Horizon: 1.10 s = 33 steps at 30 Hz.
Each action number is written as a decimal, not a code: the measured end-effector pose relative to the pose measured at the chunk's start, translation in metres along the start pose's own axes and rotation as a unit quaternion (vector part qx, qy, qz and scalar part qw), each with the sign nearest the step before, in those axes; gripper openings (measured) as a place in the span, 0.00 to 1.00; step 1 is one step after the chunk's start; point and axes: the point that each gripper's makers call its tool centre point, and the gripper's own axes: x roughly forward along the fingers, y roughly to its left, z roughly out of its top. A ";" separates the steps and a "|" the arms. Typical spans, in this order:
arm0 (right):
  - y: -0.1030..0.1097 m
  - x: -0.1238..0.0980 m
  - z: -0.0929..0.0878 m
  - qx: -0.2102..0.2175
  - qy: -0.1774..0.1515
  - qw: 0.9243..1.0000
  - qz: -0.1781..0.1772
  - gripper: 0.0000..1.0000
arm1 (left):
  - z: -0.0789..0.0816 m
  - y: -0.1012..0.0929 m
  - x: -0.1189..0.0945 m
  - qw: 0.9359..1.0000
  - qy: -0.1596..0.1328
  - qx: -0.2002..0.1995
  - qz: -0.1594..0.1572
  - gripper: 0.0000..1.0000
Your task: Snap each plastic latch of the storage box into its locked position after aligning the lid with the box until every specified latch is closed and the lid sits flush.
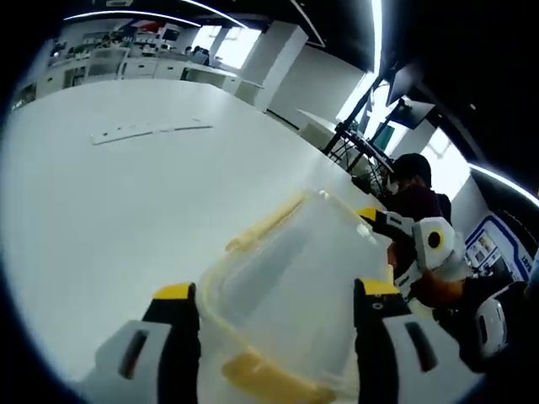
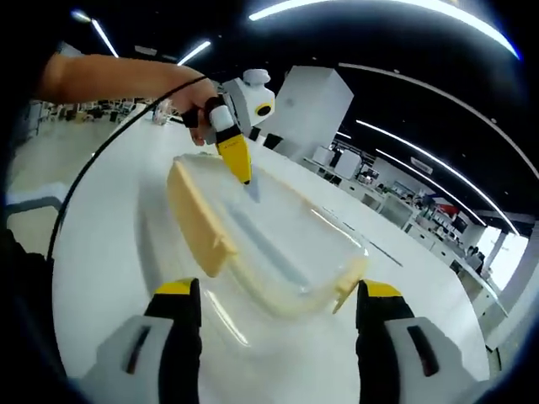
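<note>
A clear plastic storage box (image 1: 295, 303) with its lid on lies on the white table (image 1: 126, 210). One yellow latch (image 1: 263, 224) runs along its far left edge and another (image 1: 265, 380) along its near end. My left gripper (image 1: 276, 290) is open, its jaws standing either side of the box's near end. My right gripper (image 1: 375, 217) reaches in at the far right corner. In the right gripper view the box (image 2: 269, 236) shows a long yellow latch (image 2: 198, 217) sticking out sideways and a small one (image 2: 345, 284). The right gripper (image 2: 278, 289) is open just short of the box. A hand (image 2: 189, 99) holds the left gripper (image 2: 240, 164), tips on the lid.
White strips (image 1: 152, 130) lie far off on the table. A person in dark clothes (image 1: 414, 189) is at the table's right edge. A black cable (image 2: 101, 160) trails from the left gripper over the table (image 2: 109, 252). Desks and shelves line the back of the room.
</note>
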 end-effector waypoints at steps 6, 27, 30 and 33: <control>-0.002 0.003 0.001 0.004 0.011 1.000 -0.008 0.73 | -0.001 -0.002 0.002 1.000 0.007 -0.004 0.005 0.74; 0.002 0.002 0.004 -0.001 0.050 0.999 -0.003 0.66 | 0.003 0.005 0.006 0.999 0.037 -0.016 0.029 0.78; 0.004 -0.001 0.004 0.001 0.045 0.999 -0.001 0.67 | -0.002 -0.001 0.008 0.999 0.033 -0.016 0.031 0.78; 0.003 -0.001 0.003 0.004 0.039 0.999 0.005 0.69 | -0.002 -0.002 0.008 0.999 0.031 -0.017 0.031 0.78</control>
